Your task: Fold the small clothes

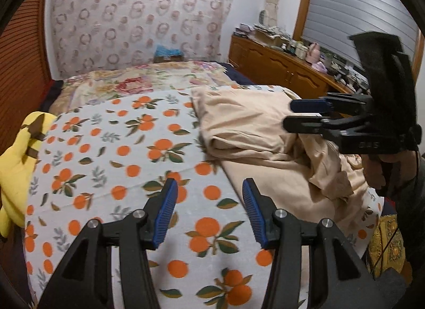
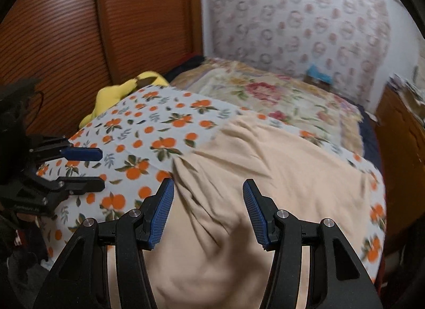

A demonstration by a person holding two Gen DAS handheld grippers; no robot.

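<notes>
Two grippers hover over a bed, both with their blue-padded fingers spread and nothing between them. Directly ahead of the right gripper (image 2: 208, 209), and running under its fingers, lies the beige garment (image 2: 260, 176), a plain, pale peach cloth spread broadly across the orange-print sheet (image 2: 148, 133), its near part gathered into soft creases that fan out from a bunched point just beyond the left finger. The left gripper (image 1: 209, 212) is poised over bare sheet (image 1: 106, 149), with the beige garment (image 1: 247, 133) off to its right and ahead; from this side the cloth shows a doubled-over, layered edge and a rumpled heap farther right, detail the right wrist view, blurred by motion, does not give. Each camera catches the other tool: the right gripper (image 1: 289, 115) appears at the far right of the left view, held above the crumpled part of the garment, while the left gripper (image 2: 102, 169) enters the right view from the left edge, above the sheet. Beyond the sheet lies a floral quilt (image 1: 138, 83), and a yellow plush toy (image 1: 18, 171) sits at the bed's left side. Only the left view shows the wooden cabinet (image 1: 279, 67), cluttered on top, beneath a shuttered window (image 1: 353, 3).
</notes>
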